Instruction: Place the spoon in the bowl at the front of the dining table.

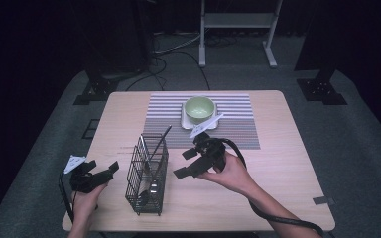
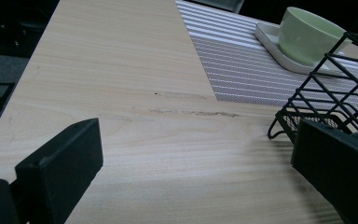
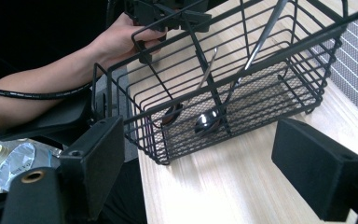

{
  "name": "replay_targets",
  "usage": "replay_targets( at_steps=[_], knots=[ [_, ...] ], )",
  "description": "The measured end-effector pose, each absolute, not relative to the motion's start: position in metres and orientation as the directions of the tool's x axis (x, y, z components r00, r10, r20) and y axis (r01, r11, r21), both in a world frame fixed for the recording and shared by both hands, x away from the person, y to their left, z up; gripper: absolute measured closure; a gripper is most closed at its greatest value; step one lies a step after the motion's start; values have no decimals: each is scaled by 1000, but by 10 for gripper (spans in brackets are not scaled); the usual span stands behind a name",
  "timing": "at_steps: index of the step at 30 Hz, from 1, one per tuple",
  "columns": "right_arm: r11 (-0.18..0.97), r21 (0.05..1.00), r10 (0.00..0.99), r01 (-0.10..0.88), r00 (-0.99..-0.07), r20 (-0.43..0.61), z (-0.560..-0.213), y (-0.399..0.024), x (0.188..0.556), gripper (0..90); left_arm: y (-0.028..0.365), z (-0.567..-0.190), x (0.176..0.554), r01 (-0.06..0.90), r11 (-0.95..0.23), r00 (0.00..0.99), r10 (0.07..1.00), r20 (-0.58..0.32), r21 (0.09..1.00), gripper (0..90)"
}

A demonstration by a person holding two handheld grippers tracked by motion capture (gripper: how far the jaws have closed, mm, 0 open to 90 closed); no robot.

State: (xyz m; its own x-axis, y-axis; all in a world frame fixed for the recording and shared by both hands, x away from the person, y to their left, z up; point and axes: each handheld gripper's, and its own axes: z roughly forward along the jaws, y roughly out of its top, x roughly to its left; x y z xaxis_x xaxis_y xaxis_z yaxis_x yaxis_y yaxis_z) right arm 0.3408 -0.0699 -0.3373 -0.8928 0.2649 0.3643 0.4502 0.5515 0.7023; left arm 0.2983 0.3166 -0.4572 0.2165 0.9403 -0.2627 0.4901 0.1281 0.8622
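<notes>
I am lining up my right gripper [image 1: 191, 162], jaws spread and empty, on the black wire cutlery basket [image 1: 147, 174] just ahead of it, judging a reach for the shiny metal spoons [image 3: 208, 122] comes next. My left gripper [image 1: 100, 168] is waiting released beside the basket's other side.

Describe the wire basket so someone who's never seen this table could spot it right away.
On the wooden table, look near the front edge, left of centre, just before the striped placemat. The wire basket stands there upright: black, open-topped, with spoons leaning inside, unlike the green bowl farther back.
</notes>
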Motion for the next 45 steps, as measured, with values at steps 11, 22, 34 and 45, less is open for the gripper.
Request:
replay_targets(
  at_steps=[11, 22, 34, 45],
  knots=[
    [574, 685, 250, 448, -893, 374, -335, -48, 345, 164, 316, -456, 298, 489, 134, 219, 938, -270, 862, 10],
    [591, 668, 243, 452, -889, 387, -339, -33, 351, 289, 317, -456, 298, 490, 151, 219, 932, -290, 858, 10],
    [562, 661, 238, 497, -863, 447, -342, -27, 363, 535, 317, -456, 298, 492, 148, 216, 934, -286, 858, 10],
    [563, 646, 258, 516, -852, 456, -343, -22, 366, 772, 319, -455, 298, 486, 158, 206, 935, -288, 860, 10]
  ],
)
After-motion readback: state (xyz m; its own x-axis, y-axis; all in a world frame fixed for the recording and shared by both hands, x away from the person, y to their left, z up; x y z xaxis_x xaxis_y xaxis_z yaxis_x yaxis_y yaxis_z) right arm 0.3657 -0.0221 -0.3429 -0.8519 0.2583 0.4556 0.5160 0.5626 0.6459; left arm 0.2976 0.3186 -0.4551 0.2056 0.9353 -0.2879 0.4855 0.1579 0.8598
